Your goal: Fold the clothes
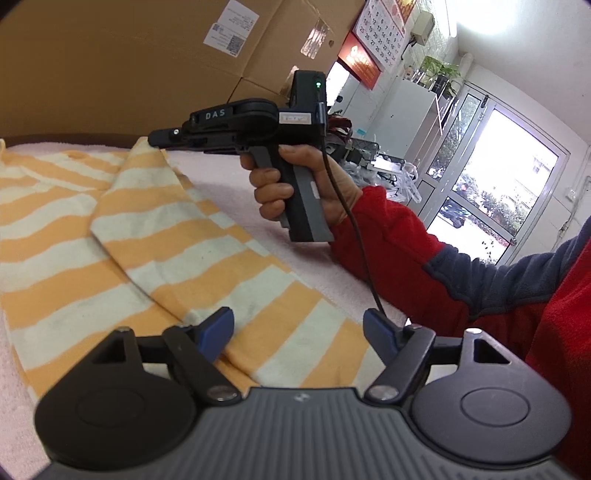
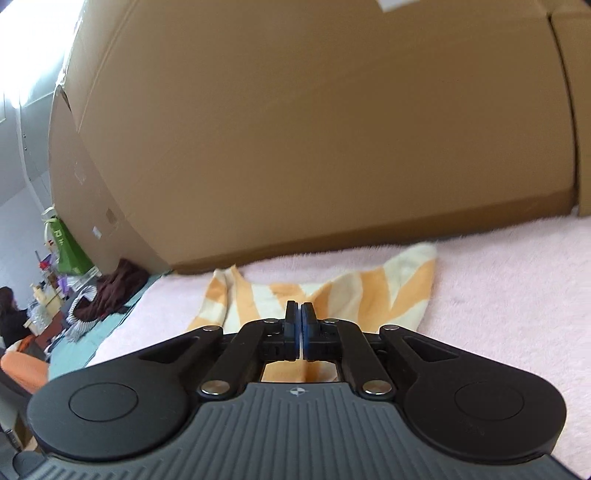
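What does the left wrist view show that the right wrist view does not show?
Only the left wrist view shows the open left gripper, the hand holding the right gripper's handle, a red sleeve and a calendar. Only the right wrist view shows the right gripper shut. Both show the striped garment and cardboard box.

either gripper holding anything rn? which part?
Left gripper open above the striped garment, holding nothing. Right gripper is shut; whether it pinches the garment's sleeve tip cannot be told.
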Demonstrator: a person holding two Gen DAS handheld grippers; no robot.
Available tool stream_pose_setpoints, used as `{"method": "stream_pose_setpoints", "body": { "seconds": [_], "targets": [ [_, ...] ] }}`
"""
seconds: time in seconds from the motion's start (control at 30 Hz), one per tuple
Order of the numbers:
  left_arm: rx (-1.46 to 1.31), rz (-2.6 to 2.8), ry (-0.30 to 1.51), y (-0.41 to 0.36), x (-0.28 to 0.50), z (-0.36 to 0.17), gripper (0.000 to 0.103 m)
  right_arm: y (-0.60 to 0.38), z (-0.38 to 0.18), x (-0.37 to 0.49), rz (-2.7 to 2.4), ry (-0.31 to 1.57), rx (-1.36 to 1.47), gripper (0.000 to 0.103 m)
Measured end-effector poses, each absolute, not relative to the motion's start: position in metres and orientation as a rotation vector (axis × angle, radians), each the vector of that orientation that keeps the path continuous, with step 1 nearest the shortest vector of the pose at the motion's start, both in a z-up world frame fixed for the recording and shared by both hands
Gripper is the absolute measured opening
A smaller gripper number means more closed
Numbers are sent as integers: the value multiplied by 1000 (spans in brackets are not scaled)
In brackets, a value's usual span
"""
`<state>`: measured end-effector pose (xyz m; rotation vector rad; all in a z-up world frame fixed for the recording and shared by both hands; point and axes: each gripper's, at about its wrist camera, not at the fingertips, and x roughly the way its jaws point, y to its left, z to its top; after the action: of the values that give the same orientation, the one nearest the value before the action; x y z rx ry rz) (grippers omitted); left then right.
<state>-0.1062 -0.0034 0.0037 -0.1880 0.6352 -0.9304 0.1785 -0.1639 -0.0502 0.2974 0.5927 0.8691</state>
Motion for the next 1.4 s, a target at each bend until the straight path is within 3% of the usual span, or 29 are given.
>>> {"method": "stream_pose_setpoints", "body": {
  "seconds": [0.07, 0.17, 0.23, 0.3, 0.33, 0.37, 0.4, 0.47, 0.5, 0.57, 0.67, 0.83, 0.93, 1.0, 1.07, 1.2, 1.27, 1.4],
  "targets": [
    [-187, -956, 637, -7, -106, 2, 69, -160, -52, 181, 834, 602, 270, 2],
    [-171, -983, 679, -15, -104, -4, 45, -146, -66, 188, 776, 663, 187, 3],
    [-168, -989, 674, -17, -107, -5, 45, -144, -68, 189, 777, 673, 182, 5],
    [-175, -998, 672, -18, -108, -5, 43, -145, -67, 189, 819, 673, 232, 19],
    [-176, -997, 672, -18, -108, -5, 43, -146, -68, 189, 831, 676, 258, 39],
    [-177, -996, 674, -19, -108, -5, 43, -145, -68, 189, 836, 680, 258, 45],
    [-174, -993, 676, -20, -107, -5, 43, -142, -69, 189, 841, 686, 250, 43],
    [-164, -994, 673, -23, -106, -2, 43, -137, -71, 188, 850, 696, 236, 26],
    [-153, -998, 669, -25, -104, 1, 43, -137, -70, 188, 849, 694, 230, 4],
    [-111, -1007, 658, -31, -98, 10, 44, -136, -67, 187, 845, 686, 220, 3],
    [-66, -1024, 652, -40, -85, 22, 55, -135, -63, 185, 838, 674, 204, 3],
    [-96, -999, 714, -54, -53, 15, 54, -134, -58, 182, 824, 658, 177, 3],
    [-112, -979, 745, -62, -44, 4, 41, -135, -57, 180, 826, 640, 185, 3],
    [-94, -971, 716, -63, -51, 4, 18, -136, -56, 180, 824, 628, 193, 7],
    [-124, -976, 720, -61, -53, 4, 1, -137, -58, 182, 830, 658, 193, 20],
    [-146, -977, 694, -60, -61, 5, 0, -138, -60, 184, 868, 699, 194, 21],
    [-138, -971, 698, -61, -63, 4, 0, -142, -55, 181, 874, 672, 194, 3],
    [-152, -981, 669, -59, -70, 11, 0, -150, -46, 175, 885, 619, 194, 2]
  ]
}}
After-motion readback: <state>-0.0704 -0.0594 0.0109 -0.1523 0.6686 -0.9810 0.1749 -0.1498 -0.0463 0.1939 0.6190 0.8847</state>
